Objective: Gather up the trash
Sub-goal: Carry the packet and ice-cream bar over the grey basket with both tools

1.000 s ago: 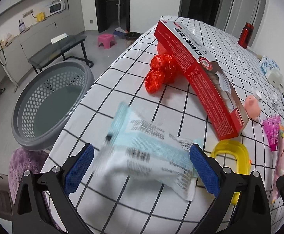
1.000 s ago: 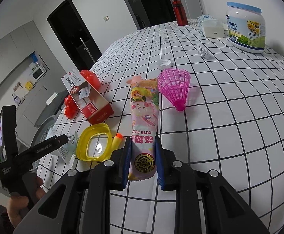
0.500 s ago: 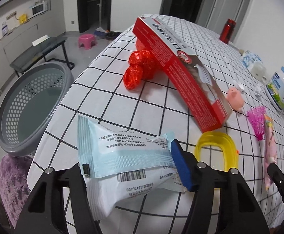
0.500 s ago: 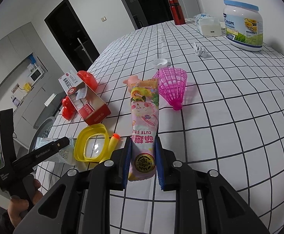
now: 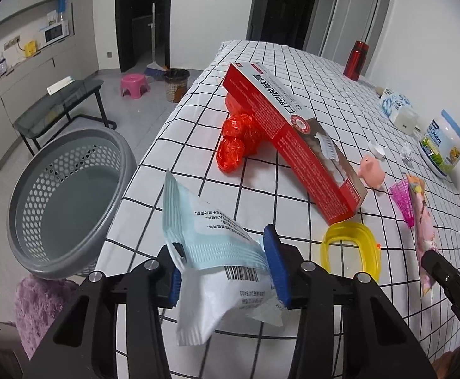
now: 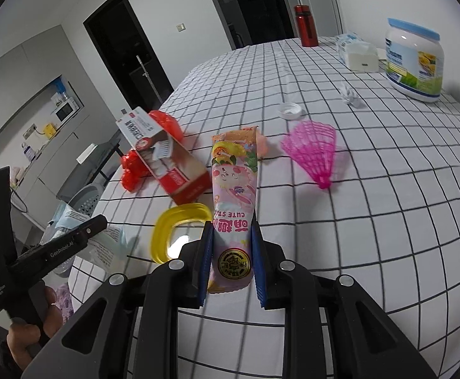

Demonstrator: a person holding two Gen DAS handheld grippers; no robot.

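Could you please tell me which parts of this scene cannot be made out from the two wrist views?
- Left wrist view: the lower end of the white and blue packet is covered by the left gripper frame.
- Left wrist view: the grey basket base is hidden by its wall.
- Right wrist view: the pink wrapper bottom edge sits behind the right gripper body.
- Right wrist view: the yellow ring is motion-blurred.

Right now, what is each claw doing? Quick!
Left claw: shut on the blue-white packet.
Right claw: shut on the pink snack pouch.
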